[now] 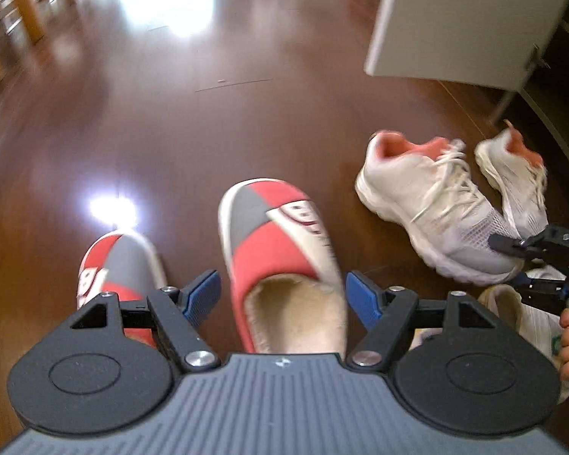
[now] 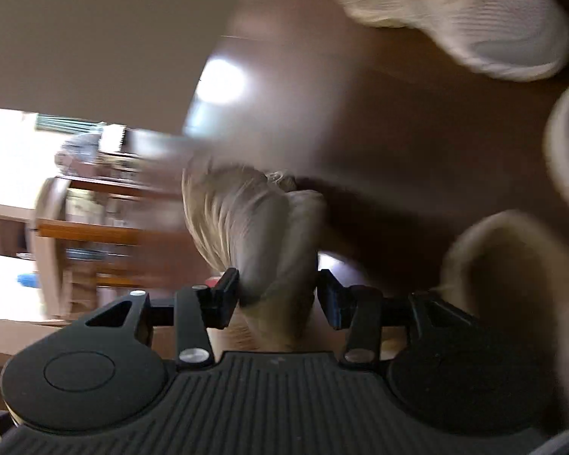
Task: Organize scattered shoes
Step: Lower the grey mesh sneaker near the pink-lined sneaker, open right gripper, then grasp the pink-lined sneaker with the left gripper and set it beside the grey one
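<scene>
Slipper sits between the wide-open left gripper; closing crooked could nudge it. Right gripper pinches a blurred shoe, which might slip.

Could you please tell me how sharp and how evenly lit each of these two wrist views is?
Left wrist view: mostly sharp, slight smear on the red slipper and white sneaker; strong glare patches on the dark floor. Right wrist view: heavy motion blur; the pale shoe between the right hand-held gripper fingers is streaked, and the bright window area is blown out.
</scene>
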The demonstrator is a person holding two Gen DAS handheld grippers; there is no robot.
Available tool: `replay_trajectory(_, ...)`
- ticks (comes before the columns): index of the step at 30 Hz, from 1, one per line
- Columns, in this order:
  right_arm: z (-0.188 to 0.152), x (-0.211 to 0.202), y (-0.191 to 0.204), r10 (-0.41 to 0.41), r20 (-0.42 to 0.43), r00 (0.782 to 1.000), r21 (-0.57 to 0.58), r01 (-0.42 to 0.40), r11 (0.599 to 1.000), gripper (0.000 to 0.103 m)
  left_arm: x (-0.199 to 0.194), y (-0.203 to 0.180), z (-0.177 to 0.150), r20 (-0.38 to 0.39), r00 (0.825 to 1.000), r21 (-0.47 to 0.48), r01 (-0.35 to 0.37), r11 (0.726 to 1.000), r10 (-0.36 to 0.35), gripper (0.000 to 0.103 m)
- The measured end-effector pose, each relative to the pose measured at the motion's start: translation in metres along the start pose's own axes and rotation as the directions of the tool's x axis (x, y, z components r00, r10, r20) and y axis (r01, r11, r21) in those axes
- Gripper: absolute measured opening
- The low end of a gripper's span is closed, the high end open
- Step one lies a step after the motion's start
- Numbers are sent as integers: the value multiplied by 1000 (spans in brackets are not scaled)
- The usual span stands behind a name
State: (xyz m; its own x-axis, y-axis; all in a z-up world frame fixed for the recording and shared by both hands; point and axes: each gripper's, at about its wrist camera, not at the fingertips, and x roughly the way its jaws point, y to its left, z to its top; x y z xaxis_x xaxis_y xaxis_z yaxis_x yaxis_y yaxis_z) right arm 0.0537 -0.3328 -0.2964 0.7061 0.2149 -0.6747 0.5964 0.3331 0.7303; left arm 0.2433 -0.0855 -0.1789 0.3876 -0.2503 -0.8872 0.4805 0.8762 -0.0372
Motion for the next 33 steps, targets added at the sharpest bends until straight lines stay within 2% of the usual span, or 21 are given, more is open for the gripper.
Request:
replay_trajectory(3,8,-8,5,-141,1,990,-123,140,982,63,30,-17,28,-31,999,49,11,999,-9,74)
replay_trajectory(4,9,-12,13,-196,27,980,-213,197,957,64,38,-22,39,-42,999,51,20,998,-18,74)
replay_trajectory(5,7,-16,25,-237,64,969,-320,245,915,64,45,-27,50,-52,998,53,30,998,-27,74)
replay_trajectory(7,0,-17,44,-263,104,959,-469,280,838,70,60,-36,68,-88,994,33,61,998,-58,74)
replay_trajectory(9,-12,-13,69,-285,144,948,-636,309,708,78,80,-42,84,-134,986,-22,93,995,-95,74)
replay_trajectory(10,-20,-7,80,-303,163,939,-706,325,629,82,93,-45,93,-165,977,-68,125,990,-134,74)
replay_trajectory(11,-30,2,90,-329,200,923,-773,355,527,84,104,-46,101,-186,967,-125,152,980,-173,74)
replay_trajectory(14,-50,14,105,-365,268,892,-874,384,296,84,130,-47,113,-220,947,-240,179,954,-233,74)
replay_trajectory(17,-57,29,104,-383,267,884,-907,365,211,84,156,-49,113,-264,943,-285,126,950,-204,73)
replay_trajectory(19,-60,35,98,-406,271,873,-916,364,170,85,167,-52,111,-272,935,-297,143,944,-227,73)
replay_trajectory(20,-60,44,94,-425,278,861,-919,367,141,85,173,-55,108,-283,935,-295,126,947,-213,73)
replay_trajectory(22,-60,55,84,-450,281,848,-926,362,104,86,183,-56,104,-292,935,-315,103,943,-200,66)
replay_trajectory(23,-60,60,80,-453,284,845,-929,359,88,86,190,-57,102,-294,935,-335,95,938,-200,58)
replay_trajectory(24,-60,63,79,-447,288,847,-930,359,80,79,193,-57,101,-288,934,-343,104,933,-210,38)
replay_trajectory(25,-59,65,79,-438,297,848,-929,363,71,69,195,-63,102,-276,939,-334,107,937,-206,34)
replay_trajectory(26,-58,67,79,-429,309,849,-928,369,60,62,197,-69,104,-264,943,-323,110,940,-201,34)
replay_trajectory(27,-57,70,78,-420,321,849,-926,374,50,59,197,-74,105,-254,948,-304,109,946,-191,33)
replay_trajectory(29,-43,74,80,-430,336,838,-907,411,91,58,198,-101,115,-210,961,-207,137,969,-180,33)
replay_trajectory(31,-32,79,77,-461,359,811,-869,471,150,57,200,-115,122,-189,959,-200,173,965,-211,34)
replay_trajectory(33,-18,78,72,-489,371,790,-818,527,230,57,200,-141,133,-163,953,-168,227,959,-254,36)
